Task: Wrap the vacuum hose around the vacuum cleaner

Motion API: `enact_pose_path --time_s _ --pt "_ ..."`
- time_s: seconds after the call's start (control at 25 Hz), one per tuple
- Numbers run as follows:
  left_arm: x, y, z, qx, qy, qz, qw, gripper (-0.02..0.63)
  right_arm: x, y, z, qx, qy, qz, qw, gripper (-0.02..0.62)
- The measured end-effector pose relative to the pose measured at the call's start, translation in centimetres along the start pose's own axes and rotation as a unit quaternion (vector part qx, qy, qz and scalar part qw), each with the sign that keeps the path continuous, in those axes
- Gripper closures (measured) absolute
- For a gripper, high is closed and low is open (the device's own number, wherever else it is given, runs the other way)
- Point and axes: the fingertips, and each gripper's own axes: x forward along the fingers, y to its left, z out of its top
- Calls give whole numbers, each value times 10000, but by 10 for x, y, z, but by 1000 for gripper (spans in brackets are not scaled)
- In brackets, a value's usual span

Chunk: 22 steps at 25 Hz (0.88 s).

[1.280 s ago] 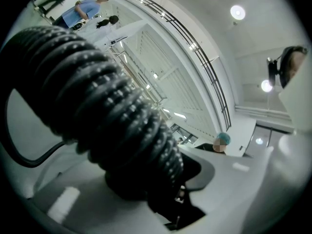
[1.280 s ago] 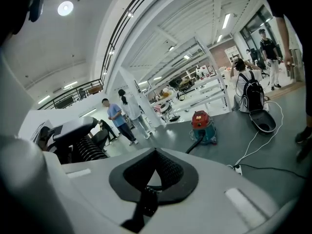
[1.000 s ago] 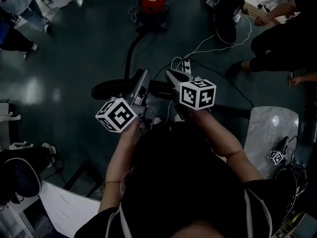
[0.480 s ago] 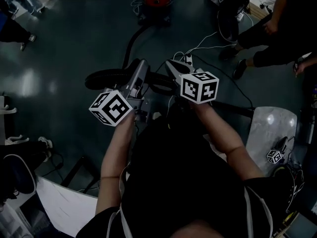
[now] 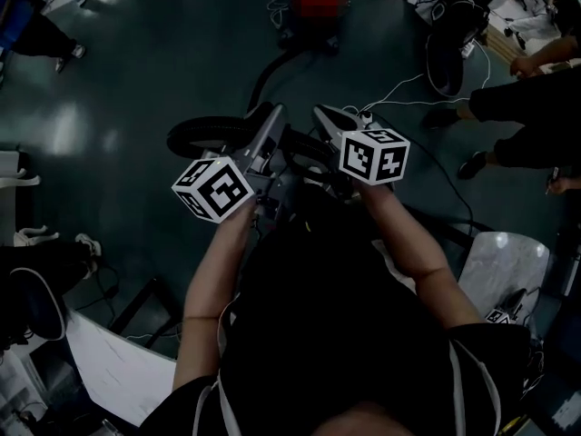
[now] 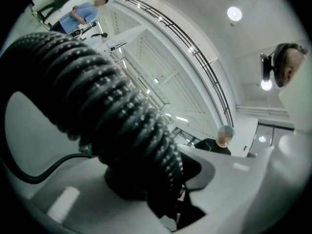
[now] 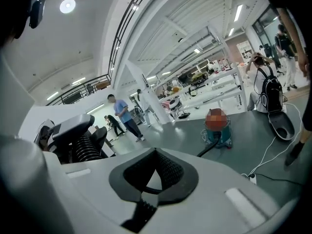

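Vacuum cleaner [image 5: 318,14] on floor [image 5: 163,71] ahead; hose [image 5: 262,82] before it.

I count two handheld grippers, the left gripper [image 5: 269,121] and the right gripper [image 5: 325,116]. Each bears one marker cube, so two: the left cube [image 5: 213,189] and the right cube [image 5: 375,155]. There is one vacuum cleaner [image 7: 218,136], one black ribbed hose [image 6: 112,116], one white power strip [image 7: 251,177] and one grey seat [image 5: 508,262]. At least four people [image 7: 119,108] are about.
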Motion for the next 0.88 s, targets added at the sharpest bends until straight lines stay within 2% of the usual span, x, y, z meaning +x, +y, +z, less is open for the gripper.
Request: enact_pose_path --time_s 0.28,0.56,0.88 --pt "65 29 28 97 6 152 9998 459 35 -41 39 -87 104 50 9999 598" --pt "131 44 41 253 50 345 9991 462 54 -94 67 82 201 91 9997 598" --pt "165 57 56 538 -73 496 9973 461 76 -117 79 76 317 230 9992 598"
